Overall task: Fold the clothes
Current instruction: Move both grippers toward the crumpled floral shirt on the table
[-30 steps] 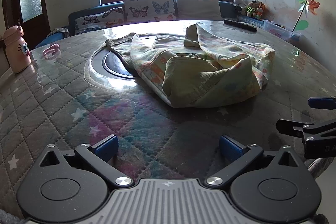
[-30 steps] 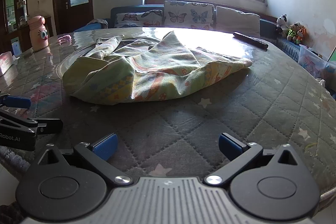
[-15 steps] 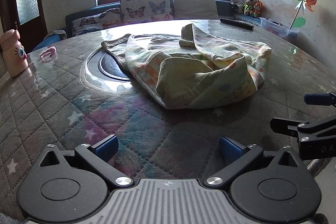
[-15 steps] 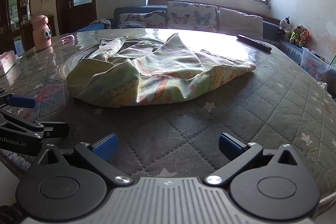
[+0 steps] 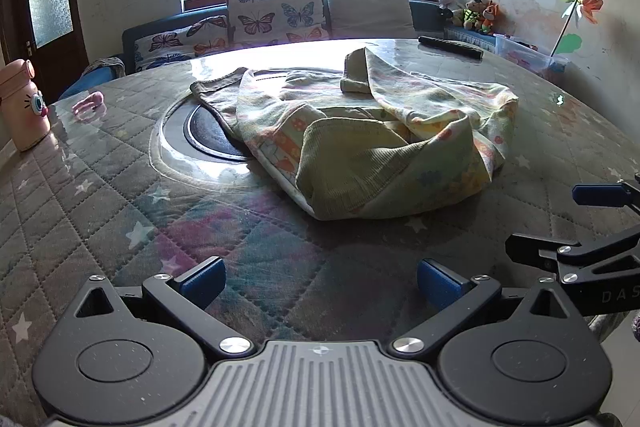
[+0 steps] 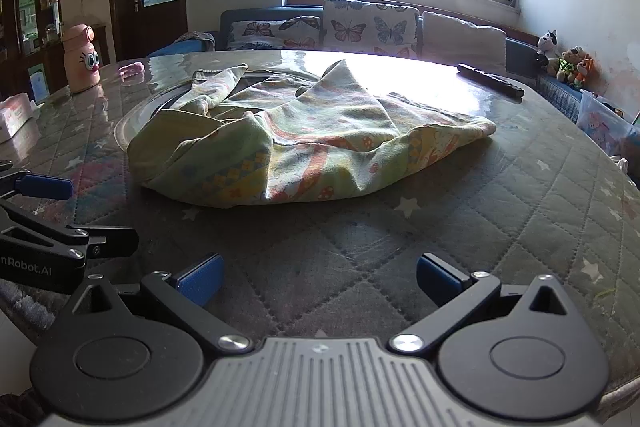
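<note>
A crumpled pale yellow-green garment (image 5: 372, 131) with a coloured print lies in a heap on the round quilted table (image 5: 120, 211), partly over a dark round inset (image 5: 212, 135). It also shows in the right wrist view (image 6: 304, 143). My left gripper (image 5: 318, 281) is open and empty, low over the table's near edge, short of the garment. My right gripper (image 6: 318, 277) is open and empty, also short of the garment. Each gripper shows at the edge of the other's view: the right one (image 5: 576, 223), the left one (image 6: 60, 211).
A pink bottle (image 5: 22, 107) and a small pink object (image 5: 89, 103) stand at the table's left. A dark remote (image 5: 450, 47) lies at the far right edge. A sofa with butterfly cushions (image 5: 276, 15) is behind the table. A pink box (image 6: 14, 115) sits far left.
Both grippers have moved slightly forward towards the garment, which now looks larger. Both stay open. The garment has not moved.
</note>
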### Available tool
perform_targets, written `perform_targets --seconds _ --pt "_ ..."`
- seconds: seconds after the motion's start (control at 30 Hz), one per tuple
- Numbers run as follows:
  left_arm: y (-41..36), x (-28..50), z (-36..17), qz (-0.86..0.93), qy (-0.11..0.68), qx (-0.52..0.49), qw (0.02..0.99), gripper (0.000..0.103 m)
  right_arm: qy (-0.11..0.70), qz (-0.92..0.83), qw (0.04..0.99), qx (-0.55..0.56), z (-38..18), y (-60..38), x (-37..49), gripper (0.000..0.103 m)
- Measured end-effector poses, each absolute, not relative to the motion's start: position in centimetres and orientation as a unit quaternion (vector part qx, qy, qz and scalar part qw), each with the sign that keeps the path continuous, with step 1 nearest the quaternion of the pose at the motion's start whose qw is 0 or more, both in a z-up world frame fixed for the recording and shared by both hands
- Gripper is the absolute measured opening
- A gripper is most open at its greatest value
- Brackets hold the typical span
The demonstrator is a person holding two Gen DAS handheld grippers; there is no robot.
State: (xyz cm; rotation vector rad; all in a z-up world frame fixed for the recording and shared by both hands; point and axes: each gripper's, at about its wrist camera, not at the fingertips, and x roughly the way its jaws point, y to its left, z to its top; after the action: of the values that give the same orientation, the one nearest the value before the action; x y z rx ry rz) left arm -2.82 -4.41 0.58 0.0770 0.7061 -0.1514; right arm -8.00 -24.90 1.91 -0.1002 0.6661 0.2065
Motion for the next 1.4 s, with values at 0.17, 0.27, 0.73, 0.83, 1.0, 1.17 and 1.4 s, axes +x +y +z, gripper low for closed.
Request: perform_targets --seconds 0.17,0.27,0.73,0.83,1.0,1.17,1.4 --pt "-4.3 -2.5 0.7 -0.073 0.346 0.036 0.935 0.103 0.327 0.101 0.938 -0.047 2.0 -24.9 -7.7 0.103" --pt "-4.2 -2.3 0.7 -0.072 0.347 0.035 0.934 0.103 0.328 0.103 0.938 -0.048 2.1 -24.9 -7.5 0.103" --pt "-4.1 -1.2 0.9 -0.072 0.352 0.032 0.933 0.103 0.333 0.109 0.935 -0.048 2.3 -24.6 -6.2 0.103" --pt "-4.0 -1.1 0.9 -0.070 0.352 0.031 0.933 0.103 0.335 0.109 0.935 -0.048 2.2 -24.6 -6.1 0.103" --pt "-4.0 -0.9 1.1 -0.070 0.352 0.030 0.933 0.103 0.337 0.110 0.934 -0.047 2.2 -24.7 -6.0 0.103" --pt "-4.1 -0.8 1.2 -0.071 0.352 0.031 0.933 0.103 0.337 0.115 0.933 -0.048 2.2 -24.4 -5.9 0.103" --pt "-4.2 -0.8 1.2 -0.071 0.353 0.030 0.933 0.103 0.338 0.113 0.933 -0.046 2.2 -24.6 -5.8 0.103"
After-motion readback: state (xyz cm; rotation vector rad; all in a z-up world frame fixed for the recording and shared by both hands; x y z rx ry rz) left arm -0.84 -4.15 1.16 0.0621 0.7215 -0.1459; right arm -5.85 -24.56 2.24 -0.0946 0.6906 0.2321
